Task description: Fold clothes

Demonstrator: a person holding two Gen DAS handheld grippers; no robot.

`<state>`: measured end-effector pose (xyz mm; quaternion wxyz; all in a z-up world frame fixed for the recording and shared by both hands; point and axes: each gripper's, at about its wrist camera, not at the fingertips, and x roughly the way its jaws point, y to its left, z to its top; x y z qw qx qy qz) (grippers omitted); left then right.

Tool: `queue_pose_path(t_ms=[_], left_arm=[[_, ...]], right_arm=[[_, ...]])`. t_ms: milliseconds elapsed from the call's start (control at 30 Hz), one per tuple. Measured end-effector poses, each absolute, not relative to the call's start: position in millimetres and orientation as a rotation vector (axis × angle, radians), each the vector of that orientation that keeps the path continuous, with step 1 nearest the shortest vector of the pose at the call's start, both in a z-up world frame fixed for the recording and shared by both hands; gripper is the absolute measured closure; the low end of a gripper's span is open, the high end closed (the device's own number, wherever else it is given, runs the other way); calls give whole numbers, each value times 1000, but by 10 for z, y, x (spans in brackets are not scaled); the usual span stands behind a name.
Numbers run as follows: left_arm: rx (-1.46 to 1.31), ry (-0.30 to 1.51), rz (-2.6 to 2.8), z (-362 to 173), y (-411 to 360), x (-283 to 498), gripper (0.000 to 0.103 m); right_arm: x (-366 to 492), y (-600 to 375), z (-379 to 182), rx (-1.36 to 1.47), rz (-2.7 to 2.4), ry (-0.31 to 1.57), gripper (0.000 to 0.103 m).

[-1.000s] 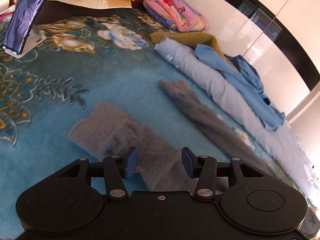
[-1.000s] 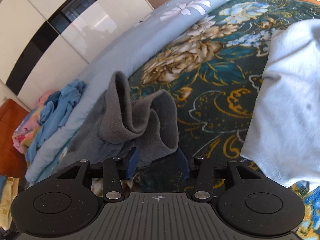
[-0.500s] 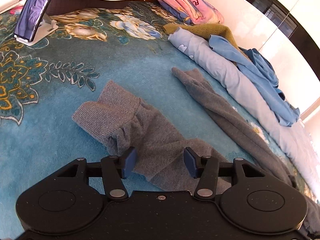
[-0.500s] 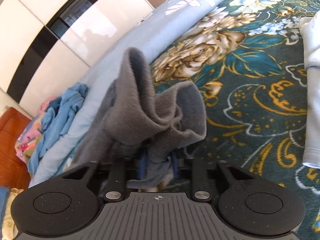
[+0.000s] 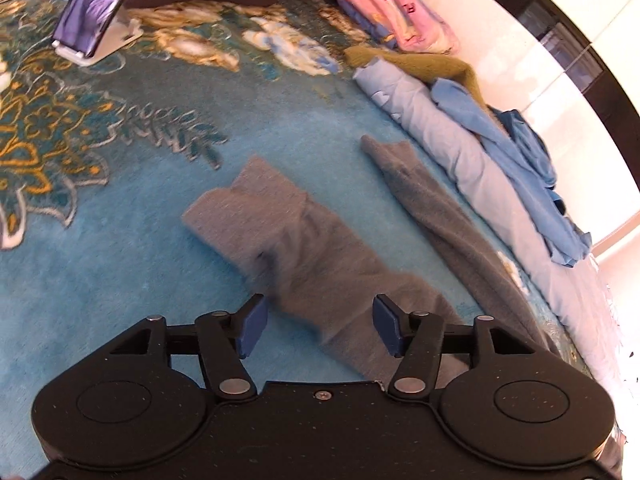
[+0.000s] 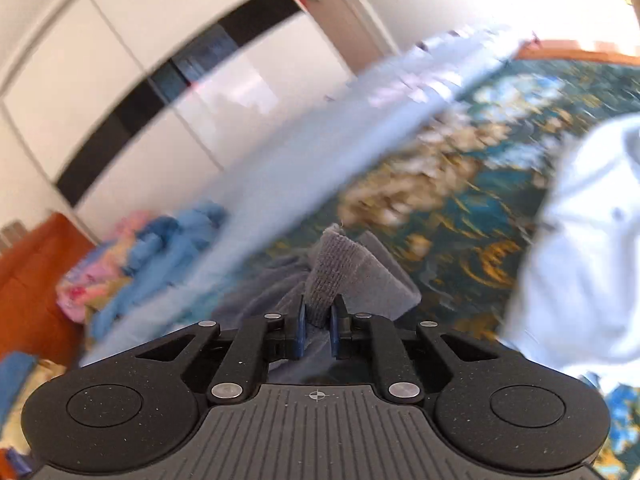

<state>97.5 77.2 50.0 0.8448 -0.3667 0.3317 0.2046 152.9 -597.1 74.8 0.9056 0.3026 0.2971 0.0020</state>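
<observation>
Right gripper [image 6: 318, 330] jaws have just been closing, from apart around loose folds to clamped on a ribbed cuff of the grey knit garment [image 6: 334, 276]. The cuff now stands up between the blue pads; the bunched fabric ahead is pulled flatter. Right view is now motion-blurred, with more wardrobe in frame. Left gripper [image 5: 318, 328] jaws have just been opening wider over the grey trouser leg [image 5: 304, 256], pads not pressing it.

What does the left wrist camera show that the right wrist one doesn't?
Left wrist only: the open left gripper over the grey garment's cuffed end, and a phone on a stand.
Right wrist only: the right gripper shut on a ribbed grey fold, and a white garment.
Both: the teal floral blanket and light blue sheet.
</observation>
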Motion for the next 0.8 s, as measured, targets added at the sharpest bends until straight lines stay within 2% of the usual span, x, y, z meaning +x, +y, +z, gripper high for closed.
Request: queue_pose_path(t_ms=[100,200,367,433,567,700,800], left_arm=[[-803,711,424,469,816,945,46],[-814,711,419,460,853,953,46],[-817,699,383,468,841,1004,45],[-830,712,368,475,816,1038,46],[-839,733,327,531,749,1112,46],[-779,699,277,725,708,1221,44],[-759,728,275,742,754,1388,41]], right_arm=[[1486,-5984,574,642,-11,662,92],[1412,-5951,628,625,-23,657,87],[1246,-5910,916,506,-80,604,70],[1292,-5921,1021,486,-78,582,69],[1720,-5776,1051,557,31,632,69],[2294,-5393,1030,482,105,704,69],[2647,-5157,1043,374,134,771,57]])
